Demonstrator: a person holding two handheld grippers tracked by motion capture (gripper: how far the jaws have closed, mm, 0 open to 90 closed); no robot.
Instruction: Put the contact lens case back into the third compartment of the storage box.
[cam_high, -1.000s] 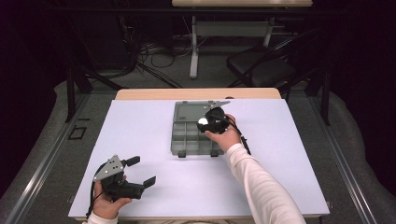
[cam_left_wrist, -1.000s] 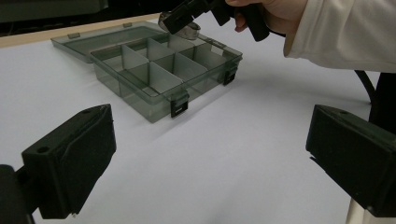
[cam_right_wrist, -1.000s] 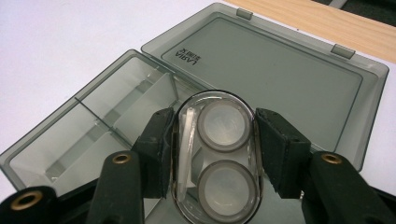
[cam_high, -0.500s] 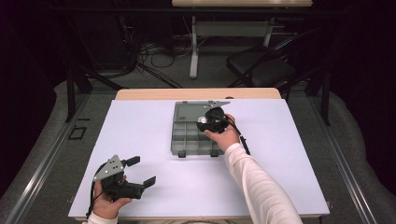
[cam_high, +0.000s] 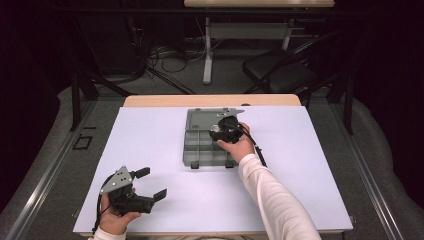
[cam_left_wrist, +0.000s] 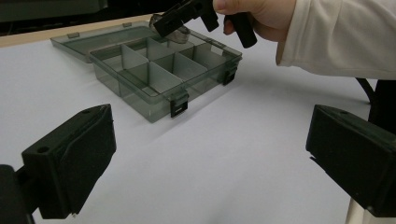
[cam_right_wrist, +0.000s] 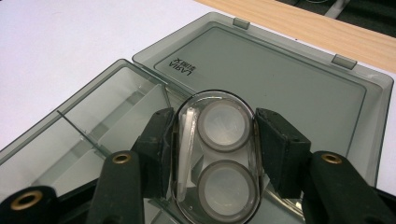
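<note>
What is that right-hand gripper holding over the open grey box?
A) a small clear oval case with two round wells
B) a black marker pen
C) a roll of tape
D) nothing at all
A: in the right gripper view, the right gripper has its jaws pressed on either side of a clear oval case with two round wells, above the compartment box, whose lid lies open.

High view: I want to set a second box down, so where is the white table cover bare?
Bare: the white table cover left of the open smoky-grey plastic compartment box, and right of the white sleeve. Crowded: around the box and near the left tool.
</note>
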